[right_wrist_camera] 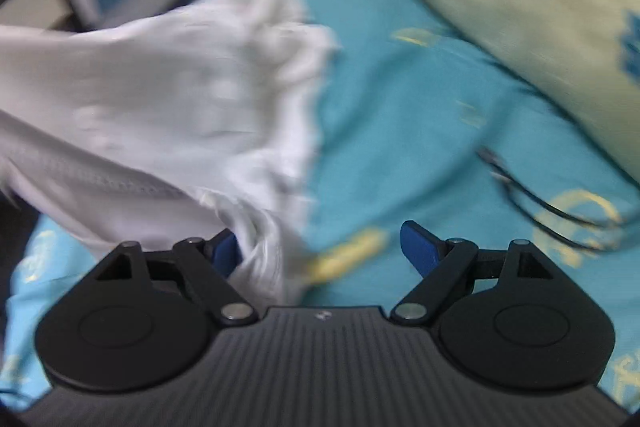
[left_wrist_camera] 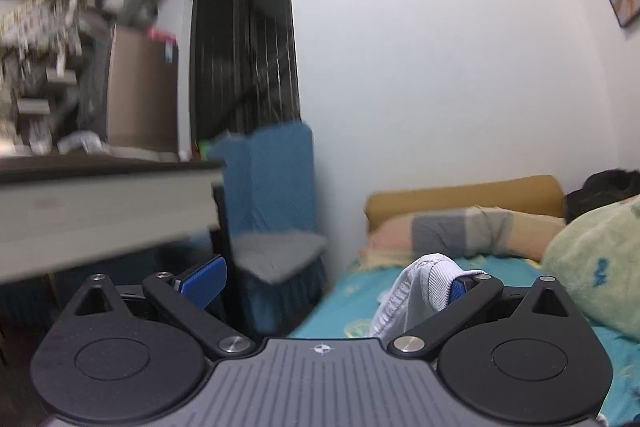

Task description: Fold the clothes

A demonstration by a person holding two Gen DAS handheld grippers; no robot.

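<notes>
The bed (right_wrist_camera: 400, 115) fills most of the right wrist view, covered in a turquoise sheet with yellow motifs; in the left wrist view it runs along the right side below a white wall (left_wrist_camera: 440, 67). A pale green quilt (right_wrist_camera: 540, 19) with blue and orange prints lies bunched along the bed's right side, and a striped pillow (left_wrist_camera: 472, 231) rests against a tan headboard (left_wrist_camera: 468, 195). Off the bed's far left stands a chair draped in blue cloth (left_wrist_camera: 272, 179) with a grey cushion on its seat, beside a tabletop (left_wrist_camera: 100, 179) carrying a cardboard box (left_wrist_camera: 140, 91).

The white garment (right_wrist_camera: 160, 99) is the task's thing. It spreads, blurred, across the left half of the right wrist view, over the sheet; whether it lies on the bed or hangs above it cannot be told. Part of it droops between the fingers of the right claw (right_wrist_camera: 326, 251), bunched against the left finger, while the right finger stands well clear of it, so the jaws are apart and not clamping the cloth. In the left wrist view a ribbed edge of the garment drapes over the right finger of the left claw (left_wrist_camera: 332, 283), whose jaws also stand wide apart, the left finger bare.

A thin black cord (right_wrist_camera: 532, 195) lies on the sheet near the quilt.
</notes>
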